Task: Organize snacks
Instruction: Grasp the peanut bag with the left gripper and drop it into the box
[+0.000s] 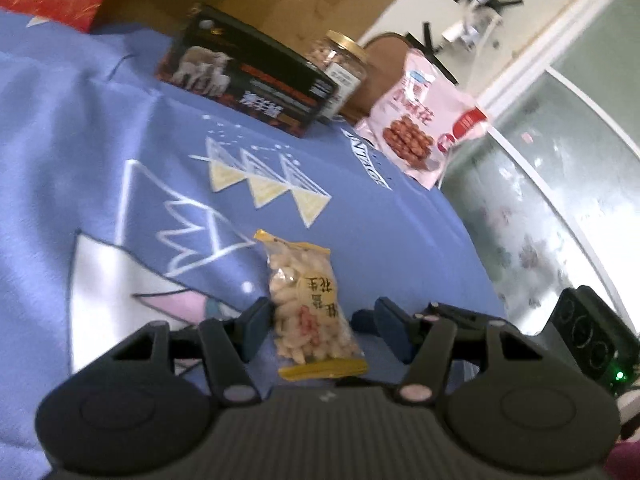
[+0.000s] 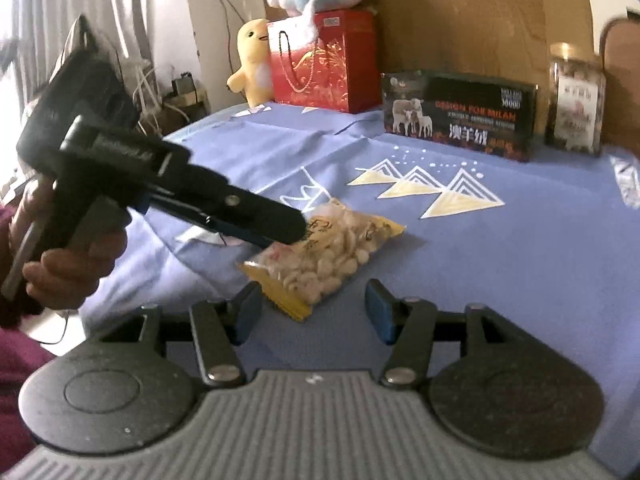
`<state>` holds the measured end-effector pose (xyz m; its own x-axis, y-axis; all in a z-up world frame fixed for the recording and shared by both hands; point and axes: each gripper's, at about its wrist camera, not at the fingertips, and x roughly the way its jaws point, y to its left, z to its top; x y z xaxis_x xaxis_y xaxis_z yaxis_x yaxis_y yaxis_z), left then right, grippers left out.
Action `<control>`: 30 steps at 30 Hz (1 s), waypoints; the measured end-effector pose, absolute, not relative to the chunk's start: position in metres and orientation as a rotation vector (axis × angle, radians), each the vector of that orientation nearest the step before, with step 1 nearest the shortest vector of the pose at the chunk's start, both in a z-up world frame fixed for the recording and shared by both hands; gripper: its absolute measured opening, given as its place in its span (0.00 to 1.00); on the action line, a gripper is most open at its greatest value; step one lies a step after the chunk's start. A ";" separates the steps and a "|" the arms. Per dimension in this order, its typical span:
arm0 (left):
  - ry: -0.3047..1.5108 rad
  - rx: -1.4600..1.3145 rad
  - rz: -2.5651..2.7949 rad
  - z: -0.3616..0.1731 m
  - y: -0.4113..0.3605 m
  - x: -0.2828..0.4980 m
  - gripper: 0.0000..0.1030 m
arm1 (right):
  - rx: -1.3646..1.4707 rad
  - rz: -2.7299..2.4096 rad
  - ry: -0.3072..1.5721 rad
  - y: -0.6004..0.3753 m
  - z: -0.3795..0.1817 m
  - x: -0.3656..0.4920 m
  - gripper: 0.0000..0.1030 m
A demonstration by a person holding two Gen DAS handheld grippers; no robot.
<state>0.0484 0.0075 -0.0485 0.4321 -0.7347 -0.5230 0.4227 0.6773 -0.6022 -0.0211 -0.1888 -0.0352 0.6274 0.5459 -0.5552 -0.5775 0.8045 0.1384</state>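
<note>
A clear peanut bag with yellow ends [image 1: 310, 308] lies on the blue patterned cloth [image 1: 120, 128]. My left gripper [image 1: 320, 326] is open, its blue pads on either side of the bag without closing on it. In the right wrist view the same bag [image 2: 328, 254] lies just beyond my open right gripper [image 2: 312, 308], and the left gripper [image 2: 276, 224] reaches over the bag from the left. A pink snack bag [image 1: 420, 128], a glass jar of nuts [image 1: 340, 62] and a dark box with sheep on it [image 1: 248, 80] stand at the far side.
A red gift bag [image 2: 324, 60] with plush toys [image 2: 252, 60] stands at the back left. A brown board [image 2: 460, 16] backs the table. The dark box [image 2: 460, 114] and jar [image 2: 576, 100] stand at the back right. A glass-topped surface [image 1: 540, 180] lies beyond the cloth's right edge.
</note>
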 end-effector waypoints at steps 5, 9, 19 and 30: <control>0.852 -0.409 -0.756 -0.052 0.007 0.053 0.41 | -0.112 0.629 0.588 -0.179 -0.037 -0.017 0.50; 0.884 -0.469 -0.757 -0.056 0.014 0.067 0.32 | -0.096 0.617 0.569 -0.179 -0.035 -0.009 0.36; 0.762 -0.417 -0.757 -0.014 0.006 0.103 0.30 | -0.105 0.550 0.464 -0.176 -0.010 0.028 0.25; 0.594 -0.325 -0.615 0.046 0.001 0.226 0.31 | -0.170 0.498 0.310 -0.158 0.027 0.167 0.25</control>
<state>0.2260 0.0008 0.0457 0.6595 -0.6225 -0.4214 0.4428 0.7747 -0.4513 0.1667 -0.1579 0.0272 0.8331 0.4423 -0.3320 -0.4934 0.8656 -0.0849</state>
